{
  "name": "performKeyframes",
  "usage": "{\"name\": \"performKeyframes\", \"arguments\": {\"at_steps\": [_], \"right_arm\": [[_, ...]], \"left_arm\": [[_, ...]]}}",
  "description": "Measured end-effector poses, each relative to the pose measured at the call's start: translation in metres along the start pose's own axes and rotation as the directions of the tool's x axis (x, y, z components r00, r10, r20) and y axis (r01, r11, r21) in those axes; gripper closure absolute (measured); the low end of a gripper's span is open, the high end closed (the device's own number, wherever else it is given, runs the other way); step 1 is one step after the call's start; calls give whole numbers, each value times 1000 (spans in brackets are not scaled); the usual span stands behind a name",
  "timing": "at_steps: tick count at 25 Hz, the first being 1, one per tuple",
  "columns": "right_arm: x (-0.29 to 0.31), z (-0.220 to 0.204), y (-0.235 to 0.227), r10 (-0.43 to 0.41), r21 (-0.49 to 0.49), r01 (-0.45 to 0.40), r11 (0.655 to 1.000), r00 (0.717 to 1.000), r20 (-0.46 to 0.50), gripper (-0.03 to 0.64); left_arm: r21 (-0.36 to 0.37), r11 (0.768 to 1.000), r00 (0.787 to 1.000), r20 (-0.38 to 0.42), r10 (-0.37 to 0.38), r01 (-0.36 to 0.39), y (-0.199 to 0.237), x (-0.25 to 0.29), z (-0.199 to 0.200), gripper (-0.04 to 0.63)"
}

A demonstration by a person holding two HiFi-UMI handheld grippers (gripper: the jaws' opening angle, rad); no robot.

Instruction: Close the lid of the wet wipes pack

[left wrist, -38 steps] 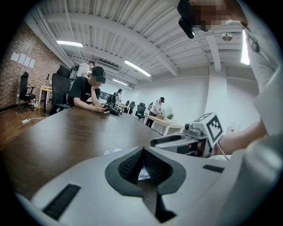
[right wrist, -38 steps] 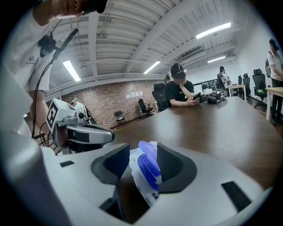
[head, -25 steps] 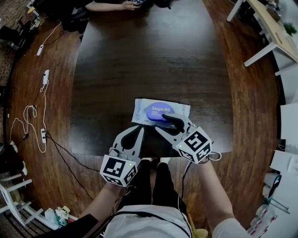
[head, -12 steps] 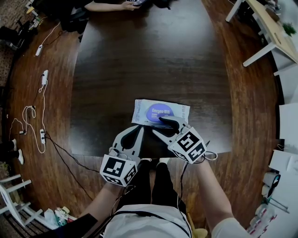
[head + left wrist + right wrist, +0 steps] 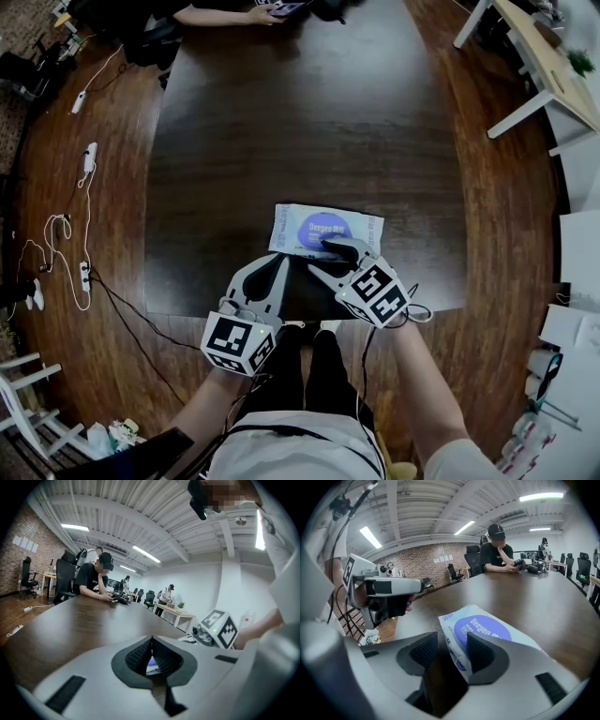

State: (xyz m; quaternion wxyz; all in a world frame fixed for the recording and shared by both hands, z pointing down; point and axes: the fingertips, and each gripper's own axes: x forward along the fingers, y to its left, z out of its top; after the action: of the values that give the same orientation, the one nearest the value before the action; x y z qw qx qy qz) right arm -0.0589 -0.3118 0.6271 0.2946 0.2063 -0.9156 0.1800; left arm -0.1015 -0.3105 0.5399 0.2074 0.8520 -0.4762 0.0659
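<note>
the right gripper (image 5: 326, 257) is resting one jaw on the wet wipes pack (image 5: 292, 228) on the table (image 5: 281, 122), jaws apart. the left gripper (image 5: 280, 261) is sitting just beside it, jaws together.

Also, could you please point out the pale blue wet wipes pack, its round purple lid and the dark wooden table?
pale blue wet wipes pack (image 5: 284, 228), head view, its left end.
round purple lid (image 5: 483, 626), right gripper view, its printed top.
dark wooden table (image 5: 300, 122), head view, bare middle of top.
</note>
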Motion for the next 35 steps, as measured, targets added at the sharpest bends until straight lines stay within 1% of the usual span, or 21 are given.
{"name": "performKeyframes", "arguments": {"at_steps": [4,6,11,15,20,21,22,23,25,29,32,35], "right_arm": [[-2,0,1,-5,8,5,1000,1000,-3,428],[-7,3,0,-15,4,15,1000,1000,14,428],[-35,34,0,-40,56,34,998,993,108,428],[-72,70,13,-66,73,52,996,977,201,428],[-132,99,45,-123,127,86,988,936,331,437],[-145,104,52,-137,136,94,986,925,355,483],[-158,109,58,-151,145,102,984,912,381,549],[-170,114,63,-164,154,109,982,899,406,583],[-188,122,71,-188,167,125,978,872,451,609],[-210,133,83,-225,181,153,971,835,502,609],[-224,135,89,-263,185,193,964,814,518,609],[-235,135,94,-312,207,237,949,787,532,610]], "left_arm": [[1,1000,1000,3,0,0,-3,0,5,592],[6,1000,1000,11,-3,3,-7,0,13,592],[35,999,999,34,-17,16,-16,-6,41,592],[64,998,996,85,-29,23,-27,-19,80,592],[94,995,987,149,-57,43,-45,-43,124,592],[100,994,984,164,-64,48,-49,-49,133,592],[107,993,981,179,-70,52,-53,-54,142,592],[115,992,978,194,-78,56,-56,-59,150,592],[134,989,971,221,-95,66,-61,-68,163,592],[153,984,962,243,-124,88,-66,-86,173,592],[156,981,959,240,-153,117,-71,-92,170,592],[163,975,953,236,-189,152,-72,-93,169,592]]}}
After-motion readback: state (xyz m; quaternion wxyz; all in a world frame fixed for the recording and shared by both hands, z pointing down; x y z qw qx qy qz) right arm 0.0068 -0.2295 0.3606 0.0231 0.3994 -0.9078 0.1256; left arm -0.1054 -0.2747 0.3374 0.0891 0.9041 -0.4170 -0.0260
